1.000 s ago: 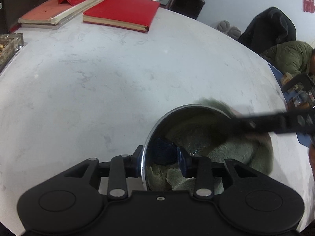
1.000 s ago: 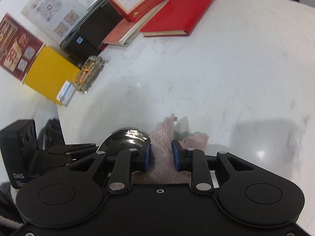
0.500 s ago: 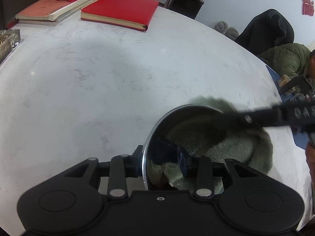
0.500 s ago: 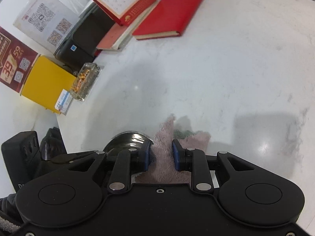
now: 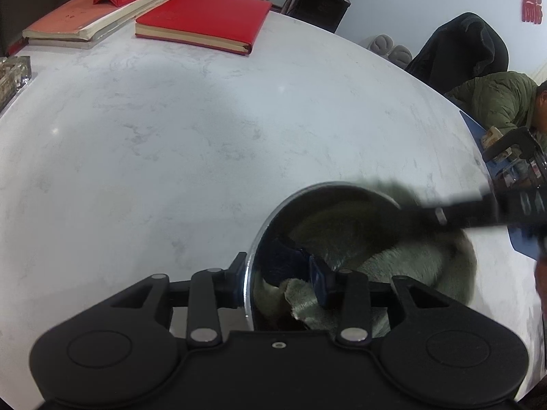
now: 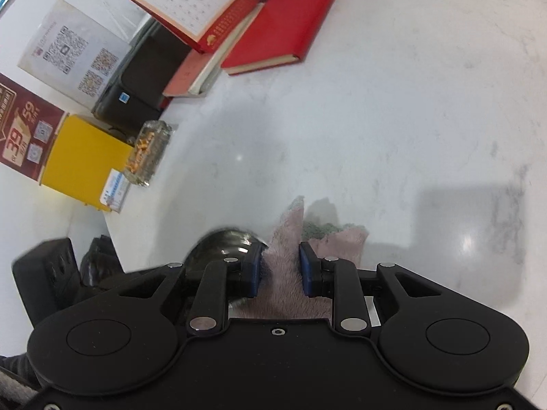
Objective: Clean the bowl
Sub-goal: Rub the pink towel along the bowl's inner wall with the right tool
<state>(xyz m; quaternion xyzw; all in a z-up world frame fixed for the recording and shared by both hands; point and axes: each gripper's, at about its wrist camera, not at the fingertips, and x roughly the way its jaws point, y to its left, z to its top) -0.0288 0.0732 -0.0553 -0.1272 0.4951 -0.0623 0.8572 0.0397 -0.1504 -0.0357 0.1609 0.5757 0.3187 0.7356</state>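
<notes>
Bowl of shiny metal sits on the white worktop, near its edge. Left tool pinches the bowl's rim, one finger inside, one outside. Right tool squeezes a fuzzy cloth and pushes it into the bowl.

Office or shop reception, not kitchen: white marble-look tabletop carrying red hardcover notebook, desk calendar propped on red stand, stacked books beneath; QR-code payment sign and red price poster at edge; yellow box; black case; red lettering on wall; person in green padded jacket seated beside dark chair
</notes>
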